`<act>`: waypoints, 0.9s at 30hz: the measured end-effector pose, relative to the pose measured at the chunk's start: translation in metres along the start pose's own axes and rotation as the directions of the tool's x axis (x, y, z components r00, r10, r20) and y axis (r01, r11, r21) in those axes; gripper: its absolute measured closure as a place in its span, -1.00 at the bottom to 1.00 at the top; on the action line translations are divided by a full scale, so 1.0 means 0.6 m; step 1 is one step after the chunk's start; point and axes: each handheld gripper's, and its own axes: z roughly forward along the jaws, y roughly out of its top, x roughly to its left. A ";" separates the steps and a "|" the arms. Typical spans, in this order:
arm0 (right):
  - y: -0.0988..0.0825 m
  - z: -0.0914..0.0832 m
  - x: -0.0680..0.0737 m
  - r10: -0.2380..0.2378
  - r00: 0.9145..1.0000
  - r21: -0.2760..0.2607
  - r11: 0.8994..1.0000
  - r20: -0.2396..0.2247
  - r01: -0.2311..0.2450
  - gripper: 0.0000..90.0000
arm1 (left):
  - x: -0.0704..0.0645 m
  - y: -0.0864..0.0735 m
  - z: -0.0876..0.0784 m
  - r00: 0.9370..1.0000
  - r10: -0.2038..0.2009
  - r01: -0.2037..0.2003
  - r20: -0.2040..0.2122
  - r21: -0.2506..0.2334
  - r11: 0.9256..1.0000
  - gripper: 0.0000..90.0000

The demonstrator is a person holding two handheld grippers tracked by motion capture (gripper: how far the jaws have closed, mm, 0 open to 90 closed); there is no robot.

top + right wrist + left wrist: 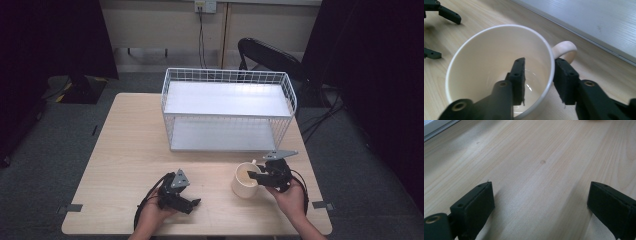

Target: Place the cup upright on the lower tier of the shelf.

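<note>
The right gripper (537,80) straddles the wall of the cream mug (486,67) beside its handle (565,50), one jaw inside and one outside, apparently pressing. Better to squeeze firmly before lifting. The mug, centre frame, is empty. The left gripper (540,205) rests released on the table (544,157).
</note>
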 end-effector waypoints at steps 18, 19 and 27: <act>0.007 0.000 0.001 -0.027 0.997 -0.013 1.000 0.071 0.028 0.82 | 0.000 0.000 0.000 1.000 -0.001 0.001 -0.002 0.001 1.000 -0.85; 0.007 0.000 0.000 -0.024 0.997 -0.016 1.000 0.069 0.025 0.82 | 0.000 0.000 0.000 1.000 -0.002 0.002 -0.002 0.001 1.000 -0.85; 0.017 -0.006 0.000 -0.021 0.997 -0.032 0.999 0.069 0.023 0.83 | 0.000 0.000 0.000 1.000 -0.001 0.001 -0.002 0.001 1.000 -0.85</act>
